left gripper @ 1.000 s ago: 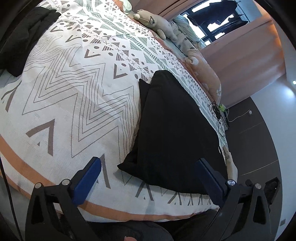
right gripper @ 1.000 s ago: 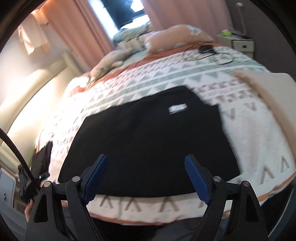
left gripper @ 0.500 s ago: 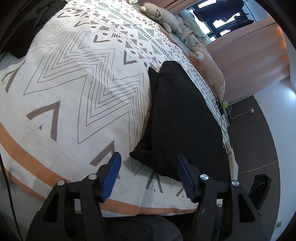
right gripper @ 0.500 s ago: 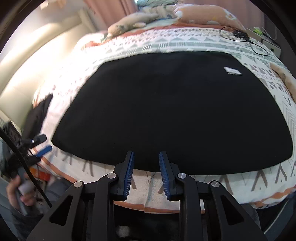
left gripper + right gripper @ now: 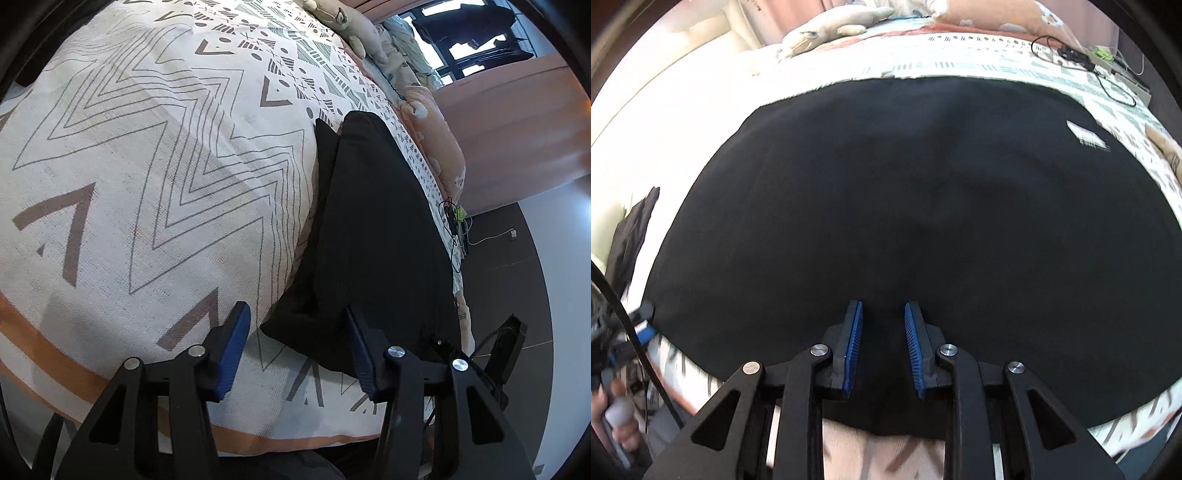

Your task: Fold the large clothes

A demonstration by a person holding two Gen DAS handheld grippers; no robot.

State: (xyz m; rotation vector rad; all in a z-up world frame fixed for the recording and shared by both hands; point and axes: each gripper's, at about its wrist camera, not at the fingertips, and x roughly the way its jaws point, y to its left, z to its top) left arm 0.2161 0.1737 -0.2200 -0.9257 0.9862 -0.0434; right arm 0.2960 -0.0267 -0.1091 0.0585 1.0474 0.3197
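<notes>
A black garment [image 5: 905, 206] is lying spread flat on the bed, on a patterned blanket [image 5: 155, 177] of grey zigzags and triangles with an orange border. A small white label [image 5: 1087, 137] is showing near the garment's far right side in the right wrist view. In the left wrist view the same garment [image 5: 373, 236] is lying along the blanket's right half, its near corner reaching towards the bed's edge.

The right gripper [image 5: 883, 345] is sitting over the garment's near hem, its blue pads [image 5: 854, 343] drawn close with a narrow gap; whether cloth is pinched between them is hard to tell. The left gripper [image 5: 295, 350] is hanging spread wide at the near corner, one pad [image 5: 233, 347] over the blanket and the other over the black cloth.

A plush toy [image 5: 827, 27] and pillows [image 5: 439, 147] are lying at the bed's far end, a cable [image 5: 1108, 77] is trailing beside them, and pink curtains [image 5: 513, 122] are hanging beyond.
</notes>
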